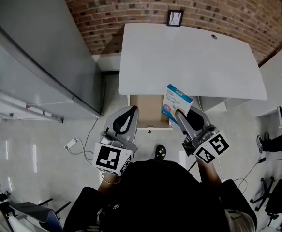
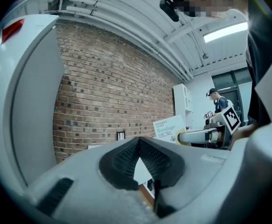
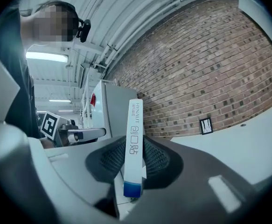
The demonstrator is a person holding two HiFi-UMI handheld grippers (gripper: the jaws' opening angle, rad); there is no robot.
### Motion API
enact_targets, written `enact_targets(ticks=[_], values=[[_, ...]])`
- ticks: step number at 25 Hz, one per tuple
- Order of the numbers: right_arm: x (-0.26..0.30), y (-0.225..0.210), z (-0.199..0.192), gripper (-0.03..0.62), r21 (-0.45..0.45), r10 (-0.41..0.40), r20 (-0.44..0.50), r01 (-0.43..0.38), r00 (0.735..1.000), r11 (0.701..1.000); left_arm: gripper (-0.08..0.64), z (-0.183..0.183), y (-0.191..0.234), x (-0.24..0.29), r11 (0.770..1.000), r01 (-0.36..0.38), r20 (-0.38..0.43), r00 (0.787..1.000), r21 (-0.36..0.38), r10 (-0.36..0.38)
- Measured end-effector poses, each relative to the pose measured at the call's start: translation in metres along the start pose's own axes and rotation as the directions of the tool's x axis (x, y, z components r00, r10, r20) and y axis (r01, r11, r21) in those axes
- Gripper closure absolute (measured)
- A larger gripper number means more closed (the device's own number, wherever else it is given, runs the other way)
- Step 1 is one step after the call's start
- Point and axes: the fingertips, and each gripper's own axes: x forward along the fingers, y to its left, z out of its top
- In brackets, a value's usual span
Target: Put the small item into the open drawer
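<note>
**Bandage box gripped beside the open drawer**

The right gripper is closed on a thin bandage box. The box is pinched by its flat faces between the two dark ribbed pads and held upright, with its narrow white edge towards the gripper's camera and a blue band at its lower end.

The left gripper is closed and empty. Its pads are brought together at the tips and nothing is held between them.

In the head view both grippers are seen side by side, pointing level towards the open drawer. The wooden drawer is pulled out from under the front edge of a white table. The box is seen against the drawer's right side and the table's front edge. How high it is held above the drawer cannot be told.

A red brick wall stands behind the table, with a small framed plate fixed to it. A grey cabinet stands to the left.
</note>
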Motion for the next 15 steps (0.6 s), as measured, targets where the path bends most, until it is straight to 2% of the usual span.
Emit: enact_targets(ticks=[7,15], values=[[-0.003,-0.018,0.002,0.497,0.015,0.102,-0.029,-0.102,0.994,0.995,0.566,-0.001,-0.013,0.007,0.994,-0.108,-0.010,0.994,-0.017,0.107],[-0.015,-0.033,-0.005,0.497,0.023,0.171,-0.059,-0.170,0.984,0.985,0.566,-0.009,-0.029,0.013,0.983,-0.179,-0.013,0.984,-0.027,0.179]])
